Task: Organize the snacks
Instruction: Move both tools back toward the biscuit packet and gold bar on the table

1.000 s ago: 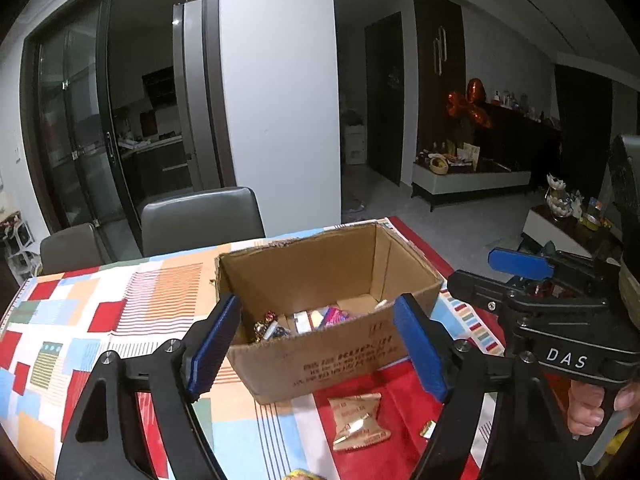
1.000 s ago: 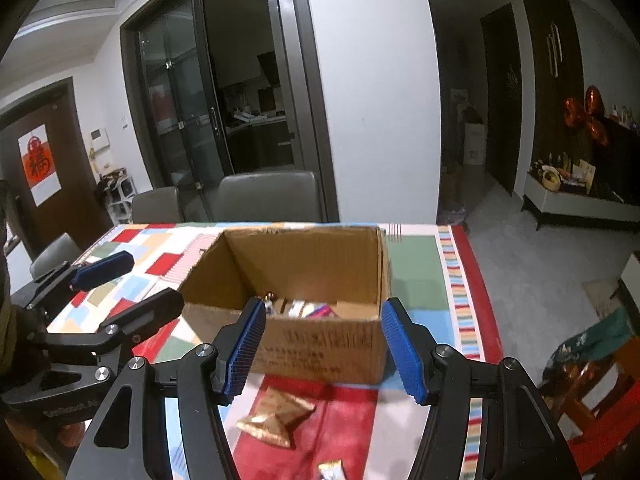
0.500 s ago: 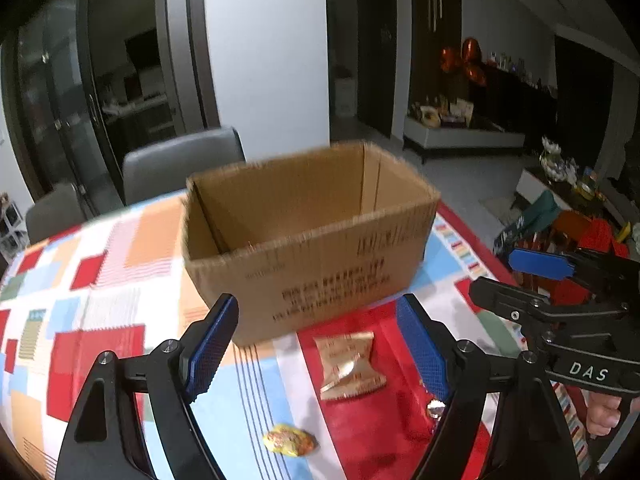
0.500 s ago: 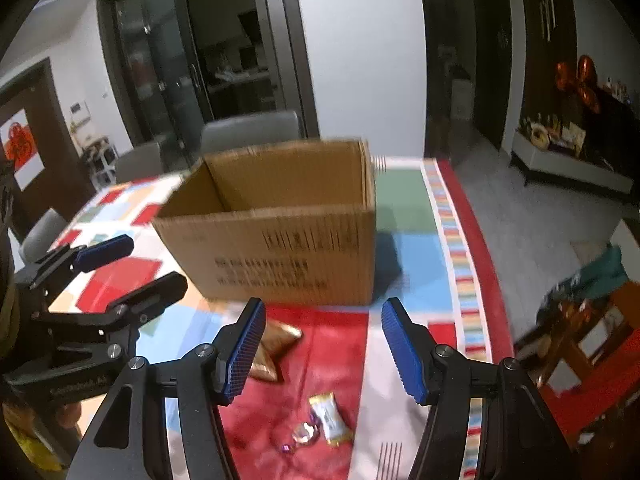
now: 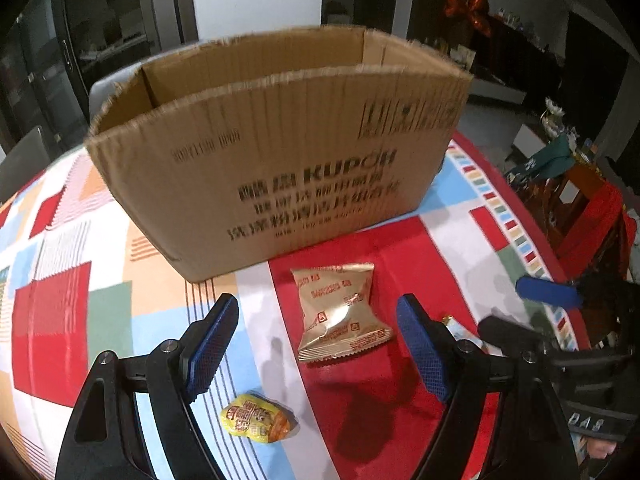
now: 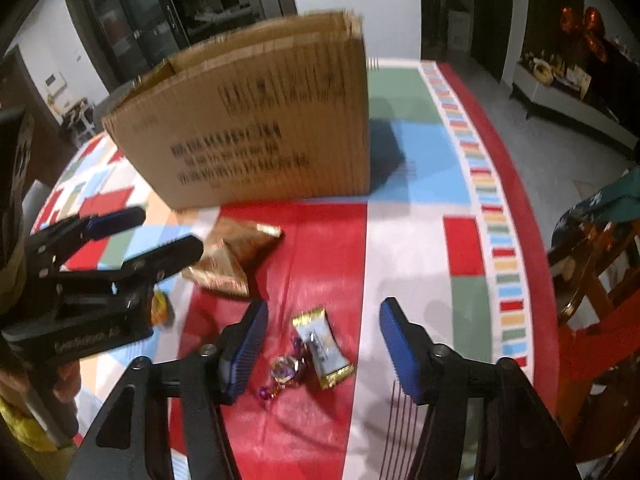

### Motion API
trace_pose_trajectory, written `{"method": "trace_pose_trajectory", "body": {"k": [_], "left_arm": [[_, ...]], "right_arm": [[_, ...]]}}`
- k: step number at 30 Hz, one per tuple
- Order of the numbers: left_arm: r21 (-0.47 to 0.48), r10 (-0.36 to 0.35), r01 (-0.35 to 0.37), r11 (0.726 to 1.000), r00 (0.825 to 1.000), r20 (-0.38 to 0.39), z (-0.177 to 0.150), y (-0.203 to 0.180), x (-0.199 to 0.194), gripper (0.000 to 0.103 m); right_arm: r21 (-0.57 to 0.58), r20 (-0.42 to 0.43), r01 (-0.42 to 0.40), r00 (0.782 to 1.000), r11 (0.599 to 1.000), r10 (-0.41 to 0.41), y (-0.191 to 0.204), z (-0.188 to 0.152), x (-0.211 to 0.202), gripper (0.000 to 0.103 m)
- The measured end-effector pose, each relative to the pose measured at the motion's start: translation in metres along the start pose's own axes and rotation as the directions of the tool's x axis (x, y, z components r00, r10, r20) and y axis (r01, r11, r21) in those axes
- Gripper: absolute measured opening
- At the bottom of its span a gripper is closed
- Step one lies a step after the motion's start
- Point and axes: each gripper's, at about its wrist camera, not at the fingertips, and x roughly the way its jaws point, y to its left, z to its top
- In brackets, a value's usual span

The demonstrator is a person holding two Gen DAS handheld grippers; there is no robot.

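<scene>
An open cardboard box (image 5: 280,152) stands on the patchwork tablecloth; it also shows in the right wrist view (image 6: 256,120). A gold snack packet (image 5: 340,312) lies in front of it, between the pads of my open, empty left gripper (image 5: 320,344). A yellow candy (image 5: 256,424) lies near the left pad. My right gripper (image 6: 324,344) is open and empty, low over a white-and-gold bar (image 6: 324,348) and a small purple-wrapped candy (image 6: 284,372). The gold packet (image 6: 228,260) lies left of it, by the left gripper (image 6: 132,236).
The table's right edge (image 6: 540,280) drops off to a wooden chair with red cloth (image 6: 592,304). Grey chairs (image 5: 24,156) stand behind the table. The right gripper shows at the right edge of the left wrist view (image 5: 532,312).
Both grippers have come down from above the box to low over the tablecloth in front of it. The box's inside is no longer visible. Both stayed open.
</scene>
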Motion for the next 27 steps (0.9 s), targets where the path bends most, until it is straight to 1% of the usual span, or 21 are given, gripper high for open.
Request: {"method": "trace_pose_trajectory", "body": {"k": [5, 7, 13, 17, 20, 21, 22, 24, 26, 27], "left_arm": [[-0.007, -0.004, 0.004, 1.0, 0.999, -0.038, -0.001, 0.0, 0.017, 0.081], [-0.011, -0.007, 0.007, 1.0, 0.999, -0.049, -0.002, 0.0, 0.022, 0.081], [-0.013, -0.017, 0.016, 1.0, 0.997, -0.079, 0.001, -0.002, 0.035, 0.081], [-0.017, -0.017, 0.015, 1.0, 0.994, -0.104, 0.001, -0.003, 0.045, 0.081], [-0.019, -0.02, 0.018, 1.0, 0.993, -0.119, 0.0, -0.004, 0.051, 0.08], [-0.015, -0.018, 0.017, 1.0, 0.992, -0.122, 0.0, -0.005, 0.052, 0.08], [-0.012, -0.016, 0.015, 1.0, 0.992, -0.123, -0.001, -0.006, 0.053, 0.076], [-0.013, -0.023, 0.022, 1.0, 0.992, -0.124, -0.002, -0.006, 0.054, 0.072], [-0.02, -0.031, 0.028, 0.999, 0.992, -0.125, -0.002, -0.008, 0.056, 0.066], [-0.02, -0.031, 0.028, 0.999, 0.992, -0.126, -0.003, -0.008, 0.056, 0.061]], "right_arm": [[-0.014, -0.059, -0.019, 0.998, 1.0, 0.018, 0.003, -0.009, 0.016, 0.049], [-0.027, -0.074, -0.023, 0.997, 0.999, 0.021, 0.006, -0.011, 0.02, 0.048], [-0.058, -0.101, -0.024, 0.995, 0.998, 0.018, 0.013, -0.013, 0.029, 0.048], [-0.076, -0.109, -0.005, 0.994, 0.997, -0.003, 0.015, -0.013, 0.036, 0.048], [-0.086, -0.119, -0.004, 0.993, 0.996, -0.007, 0.016, -0.014, 0.04, 0.043], [-0.09, -0.116, 0.003, 0.993, 0.996, -0.013, 0.016, -0.014, 0.041, 0.042], [-0.092, -0.109, 0.009, 0.994, 0.996, -0.019, 0.016, -0.014, 0.042, 0.042], [-0.101, -0.102, 0.011, 0.995, 0.995, -0.022, 0.016, -0.014, 0.043, 0.038], [-0.104, -0.116, 0.009, 0.993, 0.995, -0.021, 0.015, -0.015, 0.047, 0.036], [-0.103, -0.119, 0.006, 0.993, 0.995, -0.018, 0.014, -0.015, 0.048, 0.035]]}}
